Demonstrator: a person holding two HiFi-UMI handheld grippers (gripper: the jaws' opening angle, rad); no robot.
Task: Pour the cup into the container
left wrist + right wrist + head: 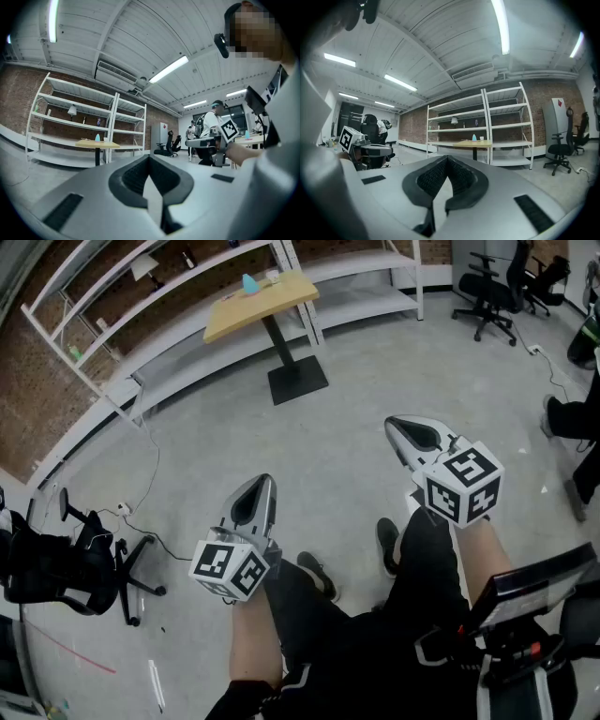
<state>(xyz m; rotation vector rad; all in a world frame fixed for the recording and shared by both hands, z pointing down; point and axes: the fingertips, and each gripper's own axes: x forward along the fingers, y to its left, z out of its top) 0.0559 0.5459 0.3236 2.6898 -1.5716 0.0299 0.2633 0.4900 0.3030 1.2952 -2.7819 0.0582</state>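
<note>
A small wooden table (265, 302) stands far ahead by the shelves. On it are a light-blue object (249, 283) and a small white cup (272, 276). Both gripper views show them far off: the blue object (97, 138) (474, 137) and the white cup (482, 138) sit on the table (97, 145) (472, 143). My left gripper (265, 480) (150, 157) is held level over the floor, shut and empty. My right gripper (391, 424) (448, 158) is a little further forward, also shut with nothing in it. Neither is near the table.
White shelving (187, 292) runs along the brick wall behind the table. Black office chairs stand at the left (66, 568) and the far right (487, 287). A cable (150, 484) lies on the concrete floor. Another person's legs (572, 427) are at the right edge.
</note>
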